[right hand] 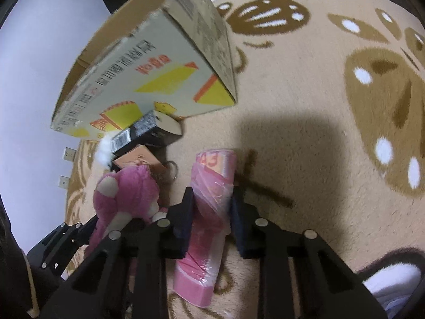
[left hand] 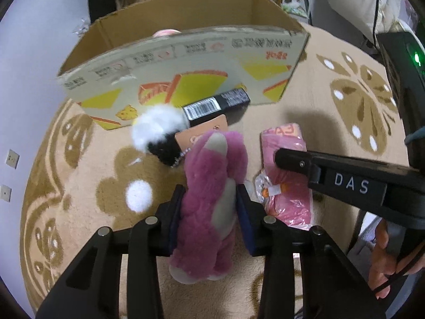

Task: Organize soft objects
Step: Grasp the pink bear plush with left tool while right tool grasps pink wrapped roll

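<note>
My left gripper (left hand: 209, 202) is shut on a pink plush bear (left hand: 212, 186), which lies on the beige rug; the bear also shows in the right wrist view (right hand: 127, 194). My right gripper (right hand: 211, 207) is shut on a pink plastic-wrapped roll (right hand: 209, 212), also lying on the rug and seen in the left wrist view (left hand: 287, 186). An open cardboard box (left hand: 186, 61) with yellow print stands just beyond both; it shows in the right wrist view (right hand: 148, 74) too. A pink object (left hand: 166, 32) peeks from inside the box.
A white and black furry toy (left hand: 156, 133), a black barcode carton (left hand: 217, 103) and a tan tag (left hand: 202, 133) lie against the box front. A black device (left hand: 406, 66) with a green light stands at right. White wall lies at left.
</note>
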`<state>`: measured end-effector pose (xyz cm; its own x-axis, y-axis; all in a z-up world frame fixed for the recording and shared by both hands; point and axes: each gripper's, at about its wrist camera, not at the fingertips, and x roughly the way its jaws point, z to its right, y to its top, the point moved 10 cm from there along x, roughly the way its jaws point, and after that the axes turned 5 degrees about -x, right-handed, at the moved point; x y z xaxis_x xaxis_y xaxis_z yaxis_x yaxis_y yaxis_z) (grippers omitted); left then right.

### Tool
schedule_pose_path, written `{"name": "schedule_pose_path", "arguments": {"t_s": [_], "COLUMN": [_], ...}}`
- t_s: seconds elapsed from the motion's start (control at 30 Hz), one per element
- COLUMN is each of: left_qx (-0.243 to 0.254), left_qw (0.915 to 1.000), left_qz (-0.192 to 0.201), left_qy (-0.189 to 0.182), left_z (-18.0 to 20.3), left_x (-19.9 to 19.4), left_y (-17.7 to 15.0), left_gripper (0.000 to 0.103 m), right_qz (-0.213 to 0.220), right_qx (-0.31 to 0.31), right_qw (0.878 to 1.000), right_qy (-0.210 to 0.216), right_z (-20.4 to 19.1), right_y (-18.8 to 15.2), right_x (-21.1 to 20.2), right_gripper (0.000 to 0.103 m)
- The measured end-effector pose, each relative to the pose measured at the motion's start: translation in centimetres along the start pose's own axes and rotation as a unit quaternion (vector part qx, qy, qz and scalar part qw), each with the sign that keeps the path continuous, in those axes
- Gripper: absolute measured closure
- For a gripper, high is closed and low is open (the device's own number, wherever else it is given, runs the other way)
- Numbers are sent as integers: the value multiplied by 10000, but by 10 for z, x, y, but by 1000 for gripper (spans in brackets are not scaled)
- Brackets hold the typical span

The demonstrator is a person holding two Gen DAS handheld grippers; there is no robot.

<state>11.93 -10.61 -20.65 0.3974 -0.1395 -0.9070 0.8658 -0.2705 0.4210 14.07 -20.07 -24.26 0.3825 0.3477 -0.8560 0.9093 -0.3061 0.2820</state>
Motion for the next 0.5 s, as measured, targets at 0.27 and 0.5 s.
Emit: {"name": "schedule_pose_path", "arguments": {"t_s": [0.27, 0.5], "left_qx": [-300, -353], "left_qw": [9990, 9974], "left_qz": [297, 523], "left_qy": [143, 338], "left_z": [-18, -25], "left_x": [-19, -33], "left_y": [7, 10], "left_gripper": [67, 67], "right_qz": [380, 994], "right_qx": [-377, -582], "right_qw": [9986, 9933], "right_qy": [46, 9], "right_z": [-12, -20], "right_y": [9, 17], "right_x": [-30, -68], "right_gripper": [82, 85]}}
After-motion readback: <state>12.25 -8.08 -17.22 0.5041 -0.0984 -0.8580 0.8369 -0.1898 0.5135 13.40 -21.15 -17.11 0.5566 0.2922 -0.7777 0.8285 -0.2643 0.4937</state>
